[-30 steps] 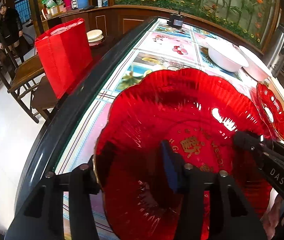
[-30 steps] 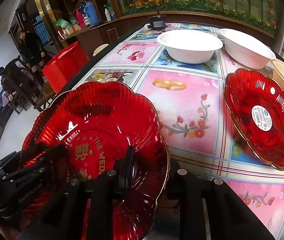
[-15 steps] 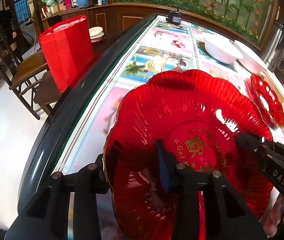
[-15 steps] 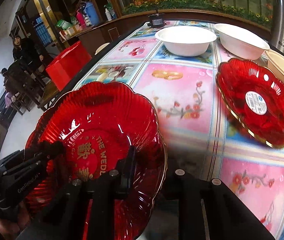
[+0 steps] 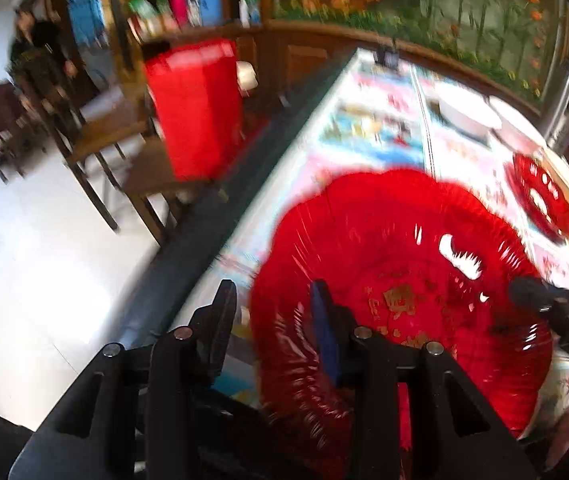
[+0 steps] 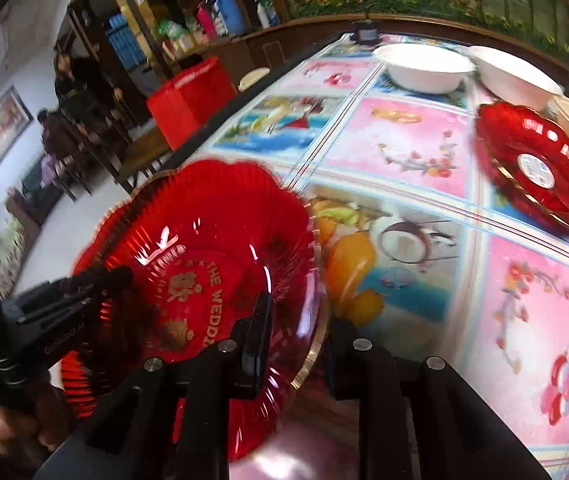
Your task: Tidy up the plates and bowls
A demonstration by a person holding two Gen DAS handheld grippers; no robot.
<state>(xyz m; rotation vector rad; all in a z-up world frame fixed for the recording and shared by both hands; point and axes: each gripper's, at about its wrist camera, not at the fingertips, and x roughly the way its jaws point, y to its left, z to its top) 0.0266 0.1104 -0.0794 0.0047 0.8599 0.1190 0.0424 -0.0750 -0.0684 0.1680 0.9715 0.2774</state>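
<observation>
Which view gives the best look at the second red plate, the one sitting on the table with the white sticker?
The right wrist view. There the second red plate lies whole on the table, its scalloped rim and white sticker clear. The left wrist view shows it only small, blurred and edge-on near the right border, sticker unreadable.

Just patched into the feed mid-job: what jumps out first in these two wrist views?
The big scalloped red translucent plate with gold lettering fills the foreground, its rim between the jaws of both the left hand-held gripper and the right hand-held gripper, both jaws opening. A second red scalloped plate with a white sticker lies on the picture-patterned tablecloth, with two white bowls beyond it.
</observation>
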